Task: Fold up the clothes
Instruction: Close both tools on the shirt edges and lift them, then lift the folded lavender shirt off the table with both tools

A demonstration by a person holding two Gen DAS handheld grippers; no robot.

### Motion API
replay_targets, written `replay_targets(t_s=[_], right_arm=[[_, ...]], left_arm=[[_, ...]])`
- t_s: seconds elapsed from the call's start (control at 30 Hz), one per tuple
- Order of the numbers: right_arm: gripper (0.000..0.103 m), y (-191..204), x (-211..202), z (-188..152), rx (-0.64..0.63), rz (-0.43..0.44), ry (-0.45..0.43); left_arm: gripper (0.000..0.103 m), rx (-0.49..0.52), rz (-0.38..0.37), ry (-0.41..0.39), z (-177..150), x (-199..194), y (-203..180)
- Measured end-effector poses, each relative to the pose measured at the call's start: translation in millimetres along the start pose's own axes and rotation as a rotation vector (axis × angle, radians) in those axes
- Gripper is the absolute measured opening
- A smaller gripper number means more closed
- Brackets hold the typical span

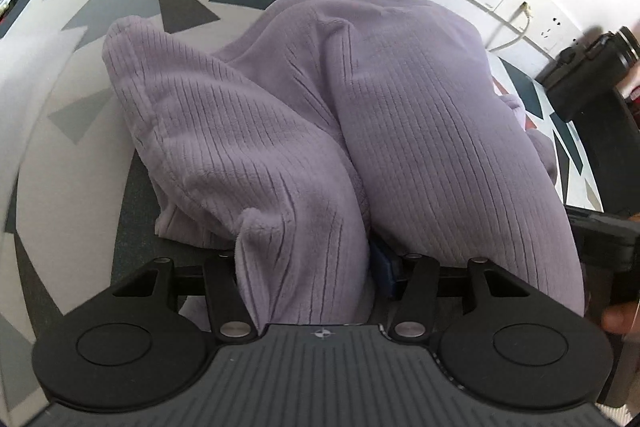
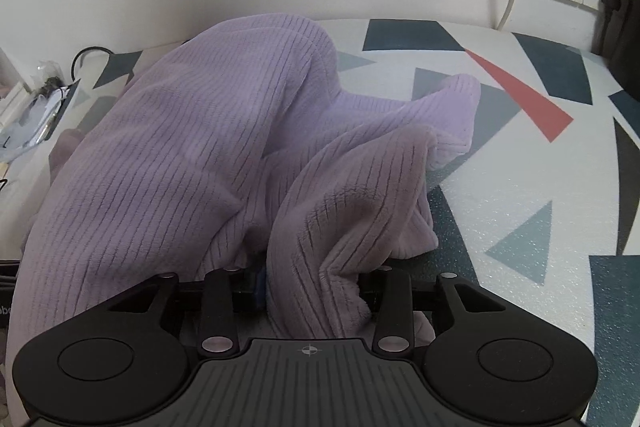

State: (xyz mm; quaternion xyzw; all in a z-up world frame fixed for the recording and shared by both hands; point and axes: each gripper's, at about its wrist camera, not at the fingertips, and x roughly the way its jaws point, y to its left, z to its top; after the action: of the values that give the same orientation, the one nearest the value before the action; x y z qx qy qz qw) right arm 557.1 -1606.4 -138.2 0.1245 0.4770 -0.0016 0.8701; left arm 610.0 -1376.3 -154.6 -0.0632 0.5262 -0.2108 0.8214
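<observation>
I've got both tools, left tool [image 1: 308,267] and right tool [image 2: 316,287], clamped on near edges of the lilac ribbed fleece garment [image 1: 320,115], heaped ahead across the geometric-patterned desk [image 2: 520,187] toward the wall.

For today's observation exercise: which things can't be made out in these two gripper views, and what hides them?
- Left gripper fingertips, left view: buried in the ribbed lilac fleece garment.
- Right gripper fingertips, right view: same fleece covers them.
- Garment type: bunched, unreadable.
- Black device, left view: blurred, edge-cut.
</observation>
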Motion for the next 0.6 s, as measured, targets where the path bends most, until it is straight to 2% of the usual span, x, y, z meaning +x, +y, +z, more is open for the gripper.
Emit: replay_targets(t_s=[0.23, 0.6], right_arm=[[0.036, -5.2, -0.2, -4.6, 0.006, 0.020, -0.028], [0.036, -5.9, -0.5, -8.0, 0.000, 0.024, -0.053]], left_arm=[[0.054, 0.021, 0.010, -0.008, -2.3, -0.6, -3.7], [0.053, -0.001, 0.012, -0.026, -4.1, -1.8, -2.2]])
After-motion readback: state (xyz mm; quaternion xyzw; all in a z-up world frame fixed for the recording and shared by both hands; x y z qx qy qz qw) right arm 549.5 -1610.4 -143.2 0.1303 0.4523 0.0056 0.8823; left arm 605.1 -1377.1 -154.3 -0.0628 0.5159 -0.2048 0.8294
